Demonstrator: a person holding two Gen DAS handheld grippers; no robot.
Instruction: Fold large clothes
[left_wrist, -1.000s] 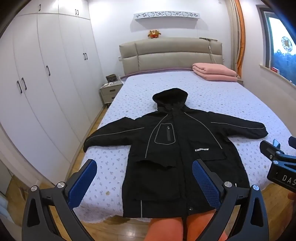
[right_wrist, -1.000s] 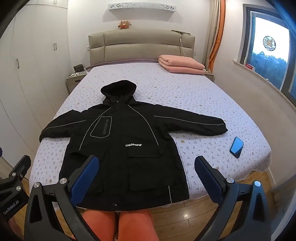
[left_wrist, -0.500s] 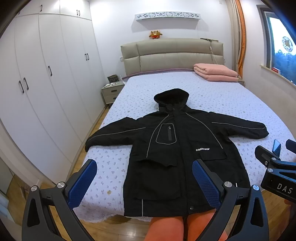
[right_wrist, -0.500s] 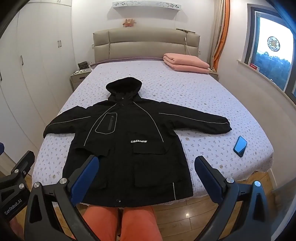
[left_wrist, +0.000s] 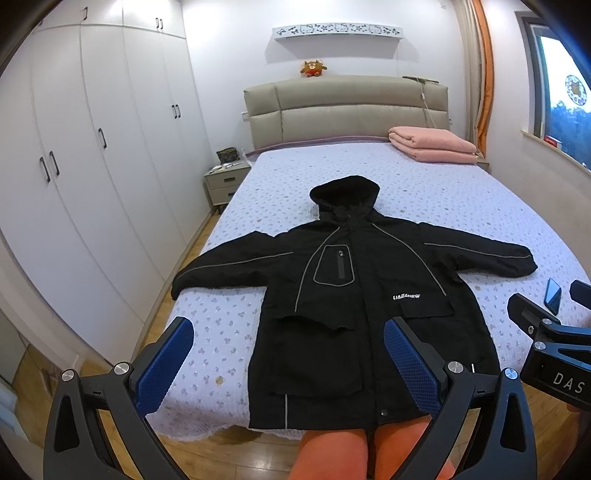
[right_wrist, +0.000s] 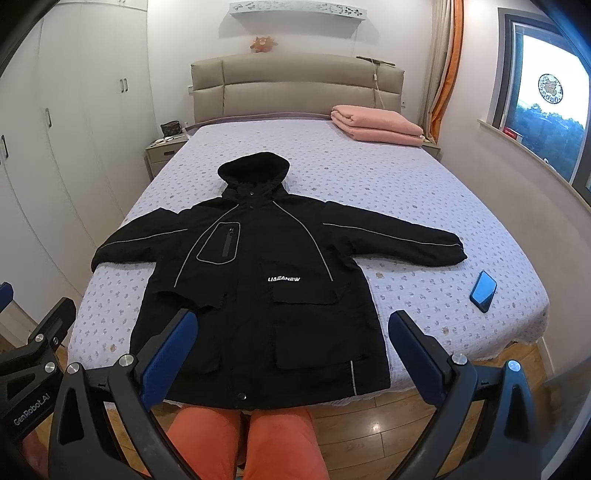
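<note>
A black hooded jacket (left_wrist: 354, 295) lies flat and face up on the bed (left_wrist: 424, 192), sleeves spread to both sides, hem at the near edge. It also shows in the right wrist view (right_wrist: 258, 280). My left gripper (left_wrist: 288, 362) is open and empty, held above the near edge of the bed, over the jacket's lower left part. My right gripper (right_wrist: 291, 354) is open and empty, held above the jacket's hem. Neither gripper touches the jacket.
A dark phone (right_wrist: 483, 291) lies on the bed right of the jacket. Folded pink blankets (right_wrist: 376, 125) sit by the headboard. White wardrobes (left_wrist: 74, 177) and a nightstand (left_wrist: 225, 181) stand to the left. My orange-clad legs (right_wrist: 243, 439) are at the bed's foot.
Both grippers have drifted slightly up and forward toward the bed; the jacket sits a little higher in view. Both stay open. The jacket has not moved.
</note>
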